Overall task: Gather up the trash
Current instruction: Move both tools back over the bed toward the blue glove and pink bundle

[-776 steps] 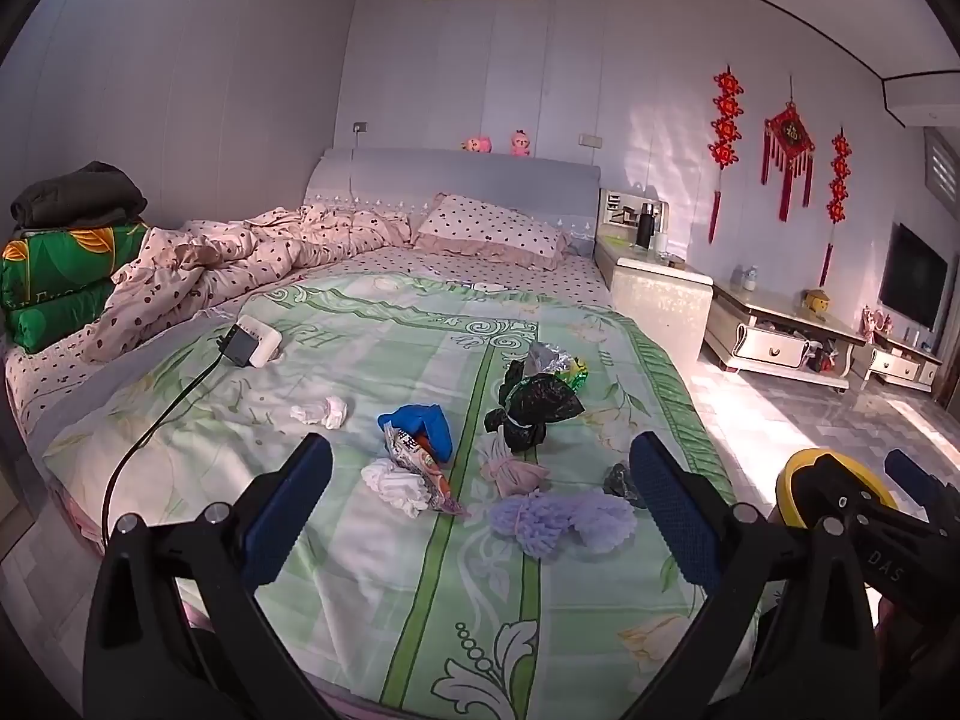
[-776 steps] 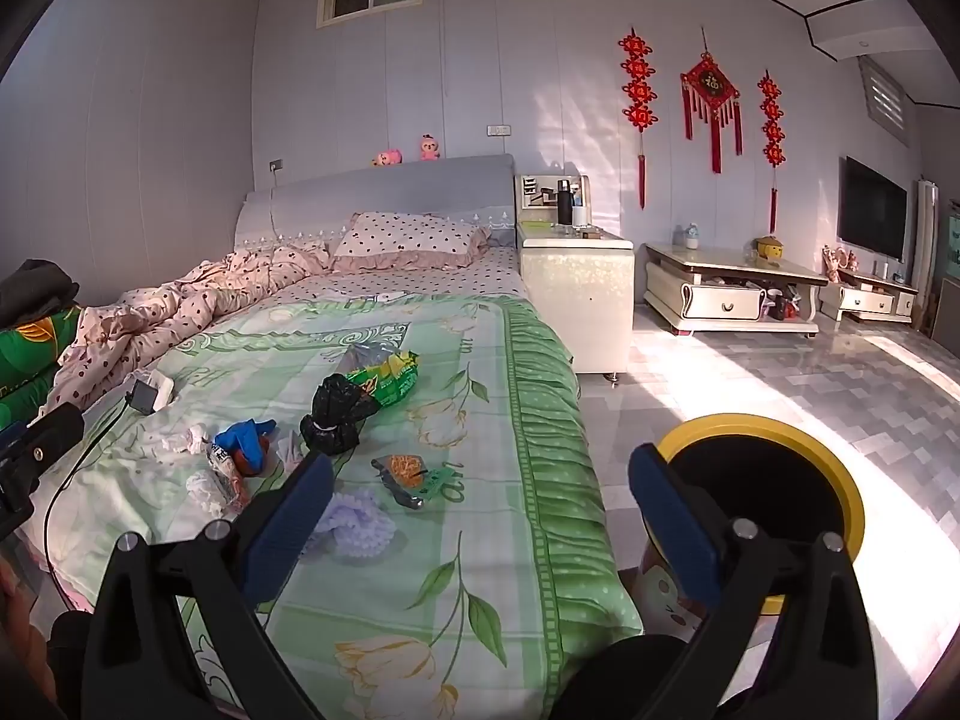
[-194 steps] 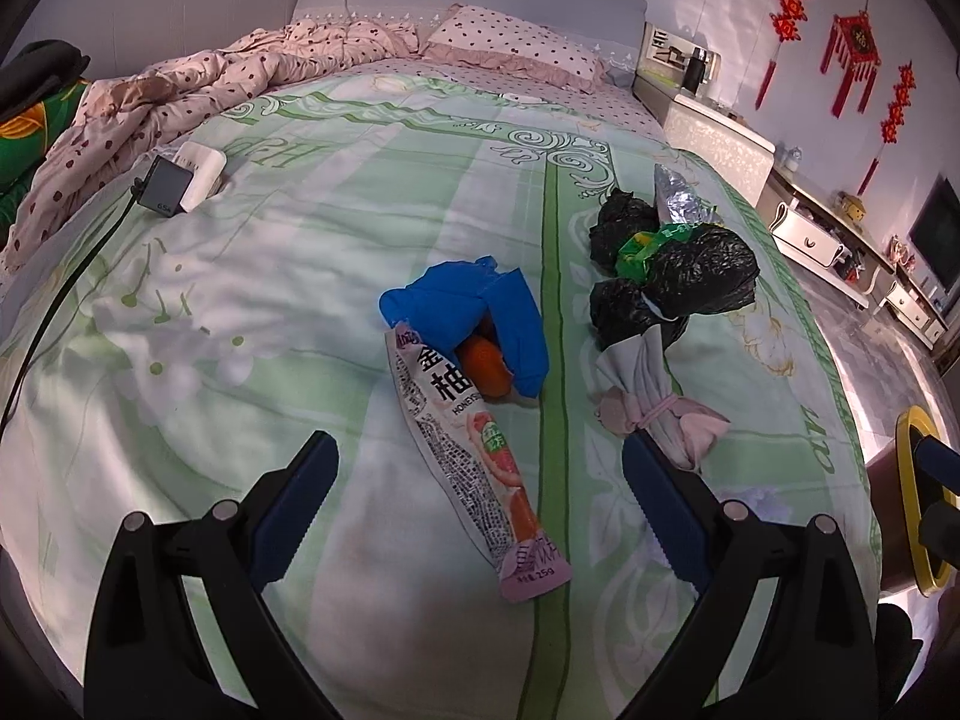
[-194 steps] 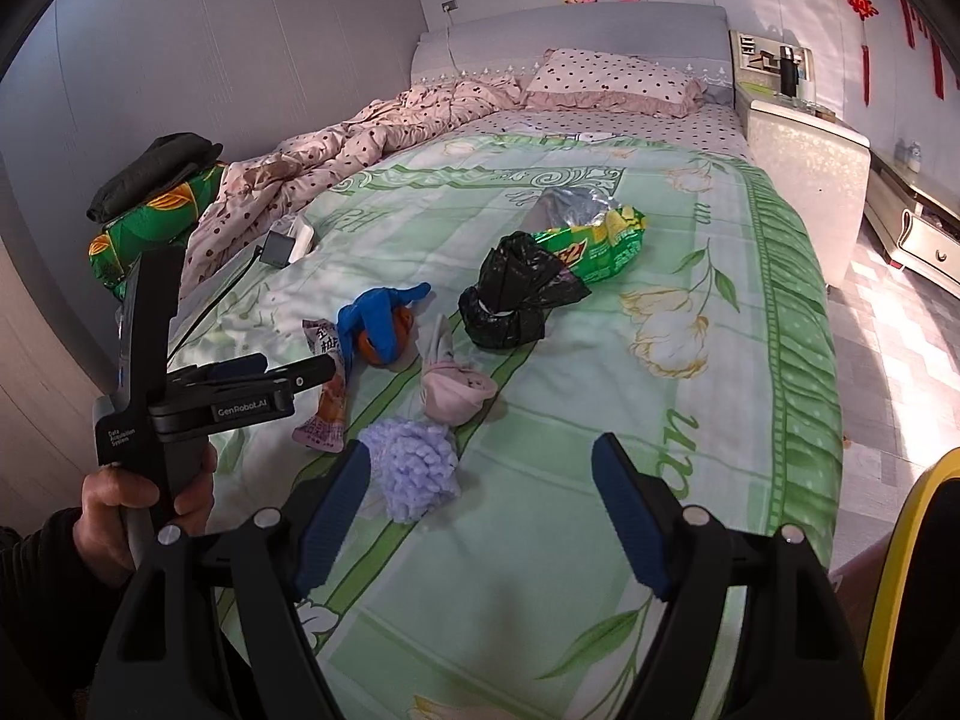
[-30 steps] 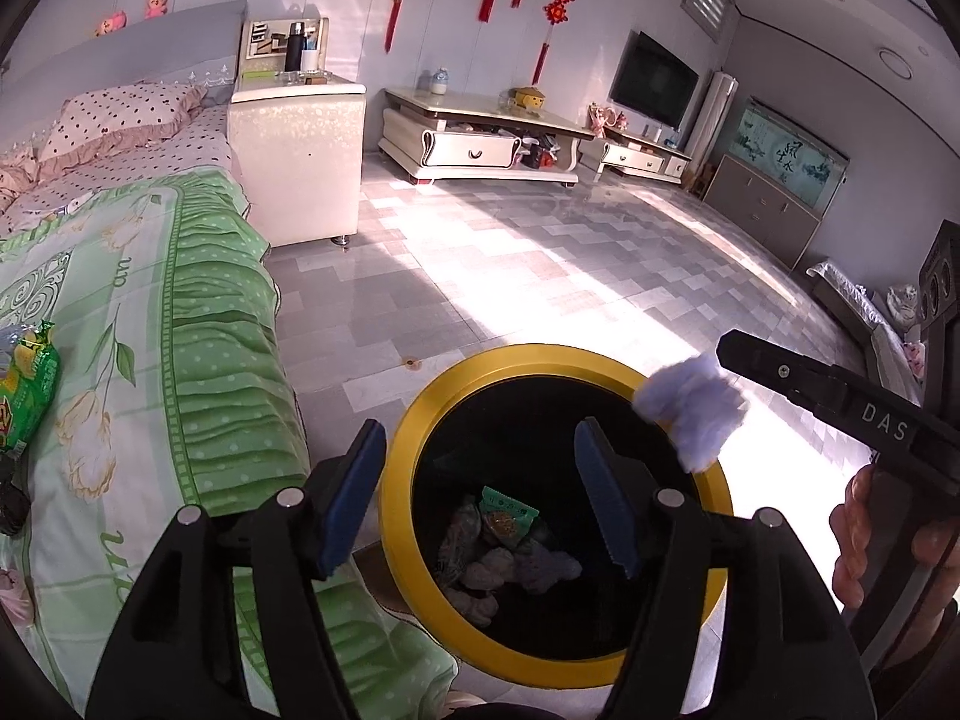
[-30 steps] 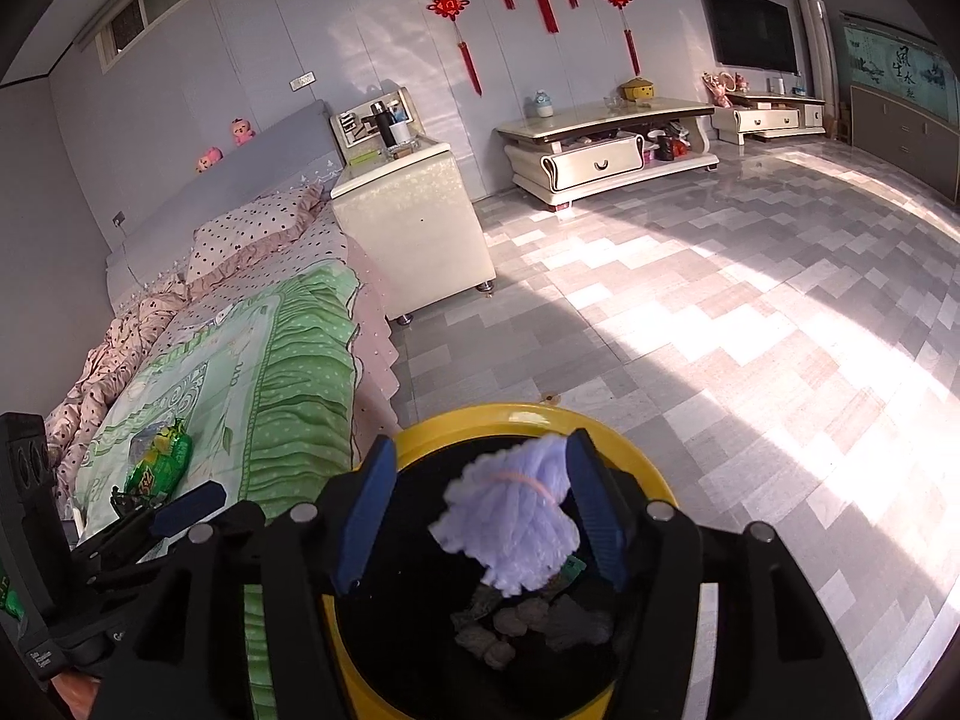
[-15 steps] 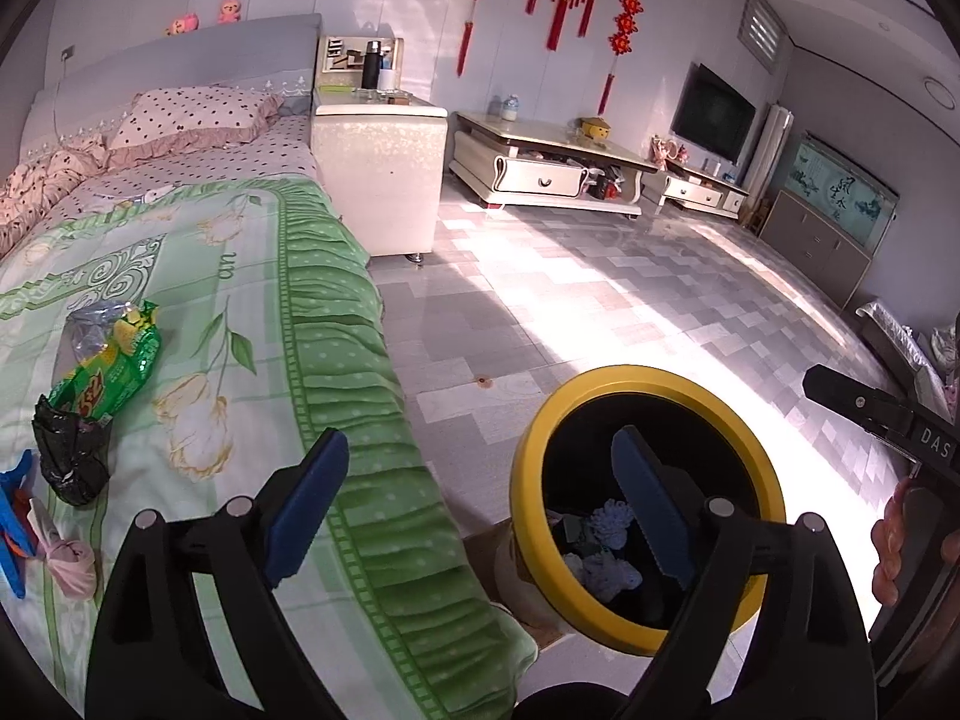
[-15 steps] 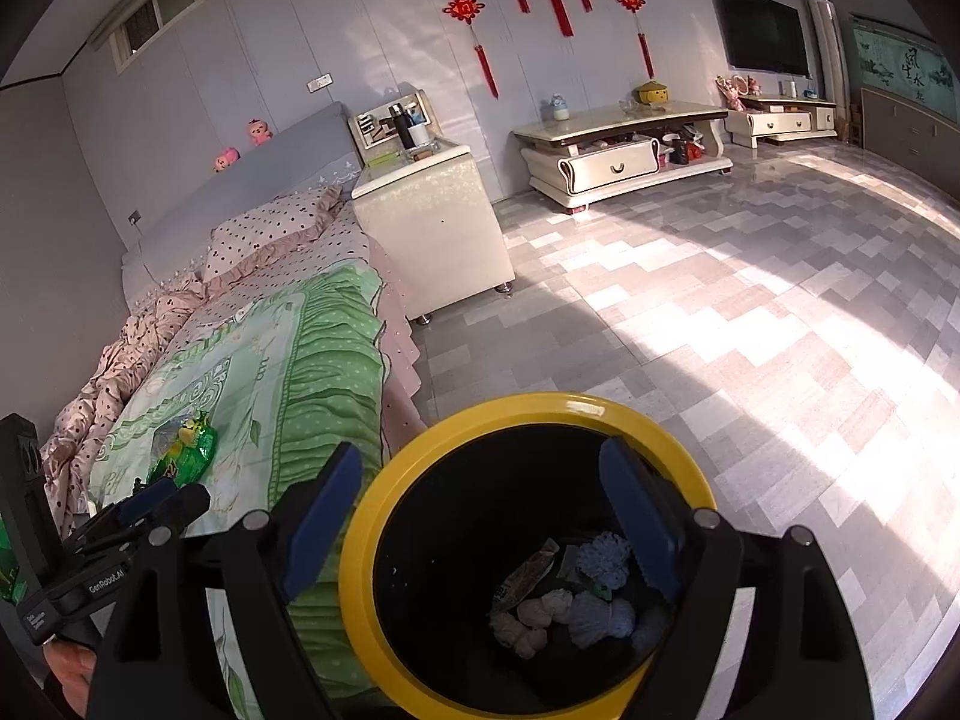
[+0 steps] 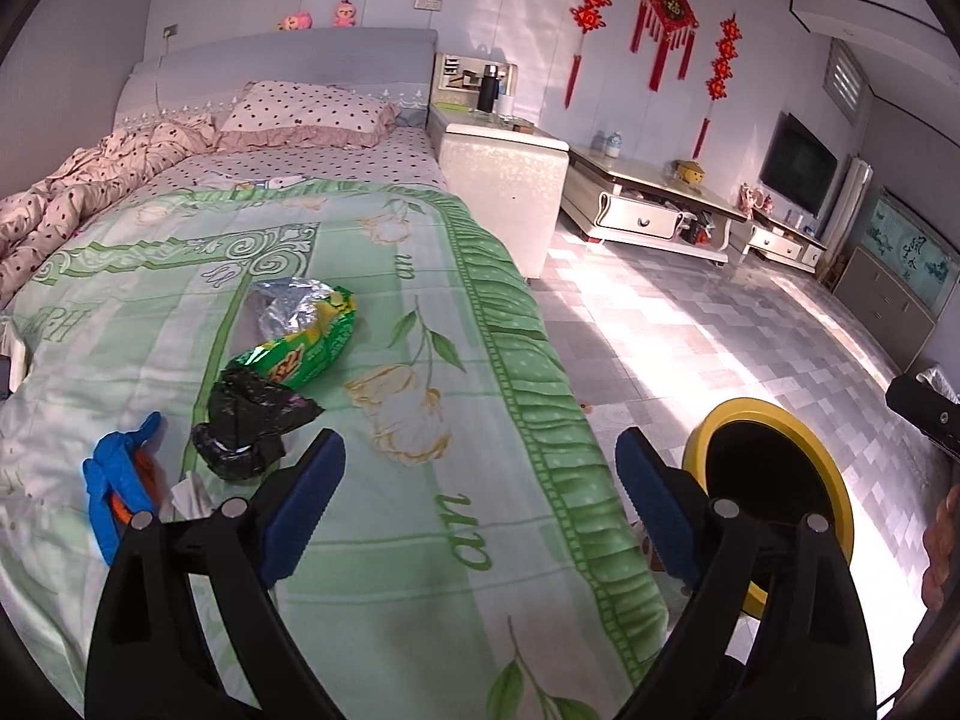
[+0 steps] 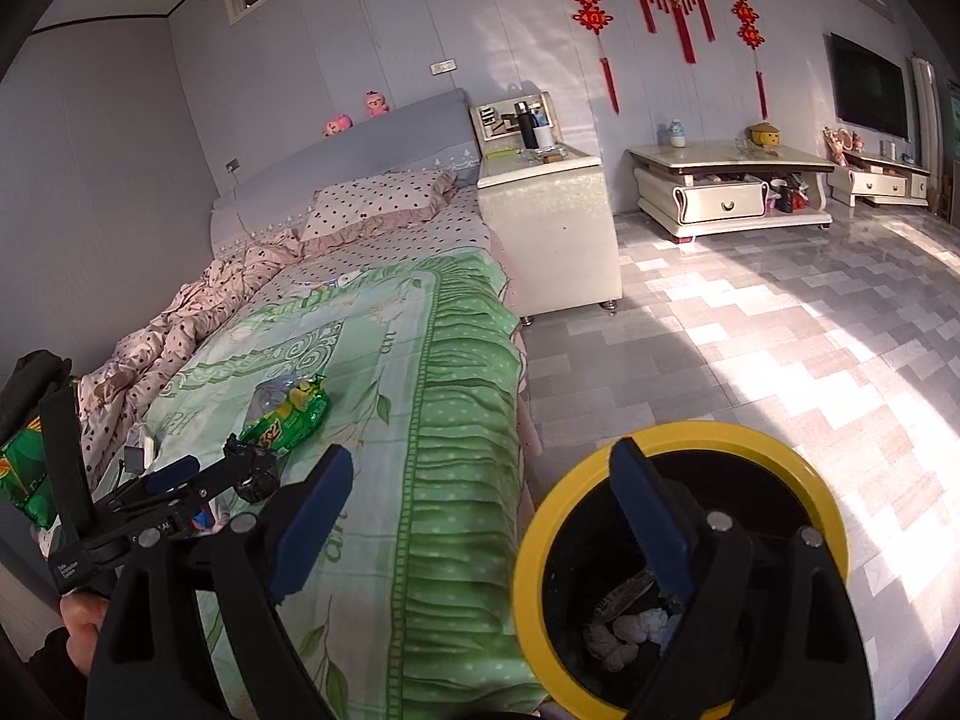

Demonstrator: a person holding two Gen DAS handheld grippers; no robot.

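Note:
A yellow-rimmed black trash bin (image 9: 834, 480) stands on the floor beside the bed; in the right wrist view the bin (image 10: 540, 540) holds crumpled trash. On the green bedspread lie a green snack bag (image 9: 300, 348), a black plastic bag (image 9: 246, 420), a blue wrapper with an orange item (image 9: 117, 480) and a pale cloth scrap (image 9: 192, 492). My left gripper (image 9: 480, 498) is open and empty above the bed's edge. My right gripper (image 10: 480, 516) is open and empty beside the bin. The snack bag (image 10: 288, 414) also shows in the right wrist view.
A white nightstand (image 9: 504, 180) stands by the headboard. A low cream TV cabinet (image 9: 654, 204) runs along the far wall. The tiled floor (image 10: 750, 348) lies to the right. A pink spotted quilt (image 9: 72, 192) and pillow are at the bed's head.
The purple trash has left my right gripper and dropped into the bin; the right jaws are now open. My left gripper has swung back from the bin toward the bed.

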